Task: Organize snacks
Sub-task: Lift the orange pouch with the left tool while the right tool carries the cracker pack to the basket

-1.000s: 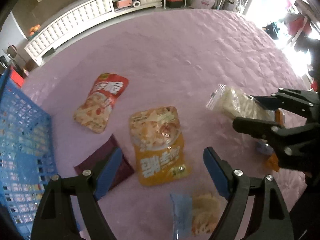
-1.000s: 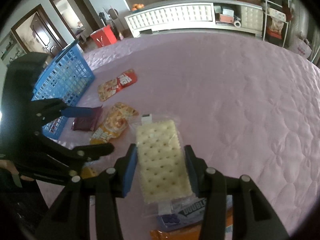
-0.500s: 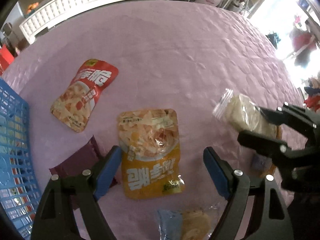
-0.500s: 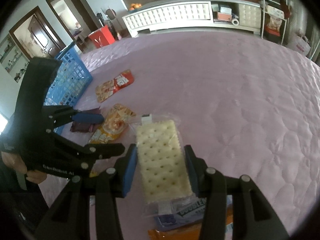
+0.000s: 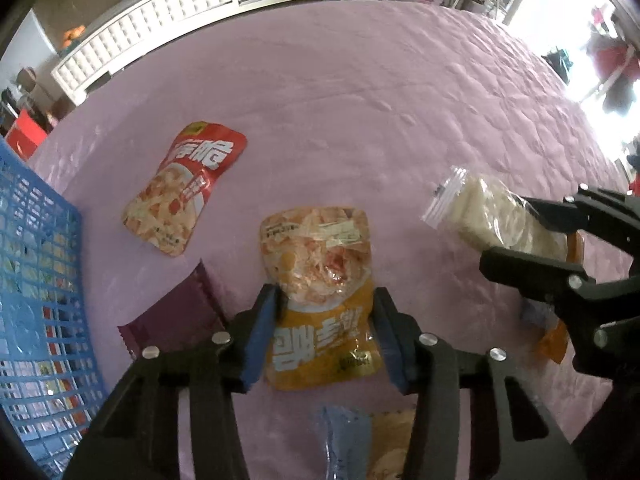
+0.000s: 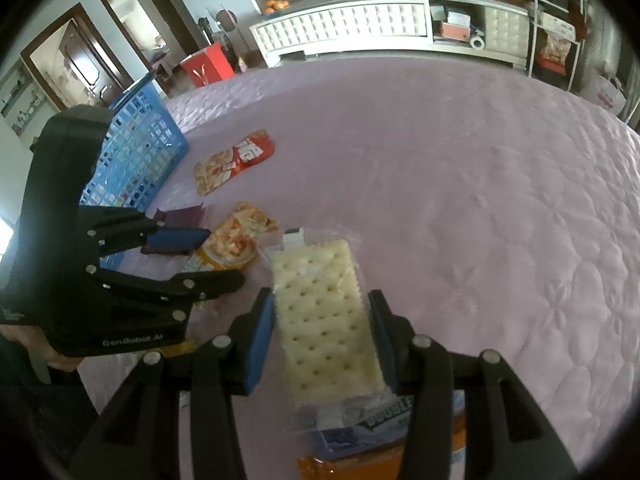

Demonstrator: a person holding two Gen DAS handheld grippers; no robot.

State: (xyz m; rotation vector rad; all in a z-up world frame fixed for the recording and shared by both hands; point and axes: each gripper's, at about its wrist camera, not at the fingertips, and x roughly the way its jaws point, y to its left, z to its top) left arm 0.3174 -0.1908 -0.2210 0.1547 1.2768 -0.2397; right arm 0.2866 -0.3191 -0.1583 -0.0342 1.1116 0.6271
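- On the pink quilted bedspread [image 5: 360, 100], snack packs lie scattered beside a blue lattice basket [image 5: 36, 280] standing at the left edge.
- The left gripper [image 5: 324, 308] points steeply down over the yellow snack pouch [image 5: 320, 292]; its fingers [image 5: 262, 328] are closing, blue pads at both side edges of the pouch, which lies flat between them.
- The right gripper [image 6: 322, 320] has its fingers pressed on the long sides of a clear-wrapped cracker pack [image 6: 324, 312], holding it tilted above the bedspread.
- A red snack pouch [image 5: 184, 188] lies flat near the basket, apart from the yellow one.
- A dark purple packet [image 5: 172, 316] lies just left of the left gripper's fingers.
- A blue-and-clear packet [image 5: 360, 440] shows under the left gripper, partly hidden.
- Under the cracker pack lie a blue-lettered wrapper [image 6: 380, 416] and an orange packet [image 6: 352, 464].
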